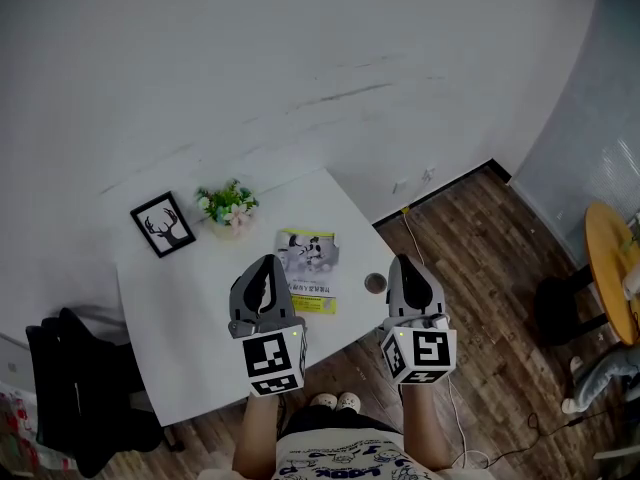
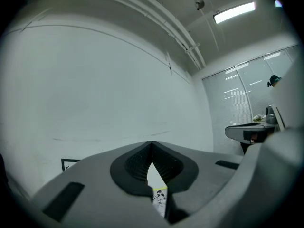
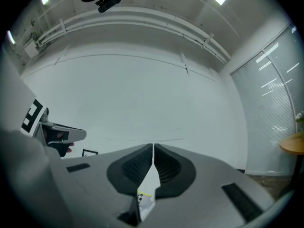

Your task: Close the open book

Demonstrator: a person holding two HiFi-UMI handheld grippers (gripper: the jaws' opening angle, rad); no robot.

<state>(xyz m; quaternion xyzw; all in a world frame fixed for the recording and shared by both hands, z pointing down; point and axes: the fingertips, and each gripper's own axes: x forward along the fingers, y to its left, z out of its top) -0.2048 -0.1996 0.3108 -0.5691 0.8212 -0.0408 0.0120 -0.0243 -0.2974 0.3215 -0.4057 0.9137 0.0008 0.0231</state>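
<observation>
Lying flat on the white counter [image 1: 180, 298], the book [image 1: 308, 271] shows one illustrated face with a yellow strip. It sits between the two tools, at 3 o'clock from the left gripper [image 1: 266, 262] and at 9 o'clock from the right gripper [image 1: 402, 261]. Both are held level, clear of it. Each pair of jaws is pressed together, gripping nothing. Seen along each pair, the book peeks out at 6 o'clock below the tips.

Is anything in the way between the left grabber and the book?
Nothing visible does. The left gripper hangs beside the book; the plant stands beyond it, the small round object to its right.
</observation>
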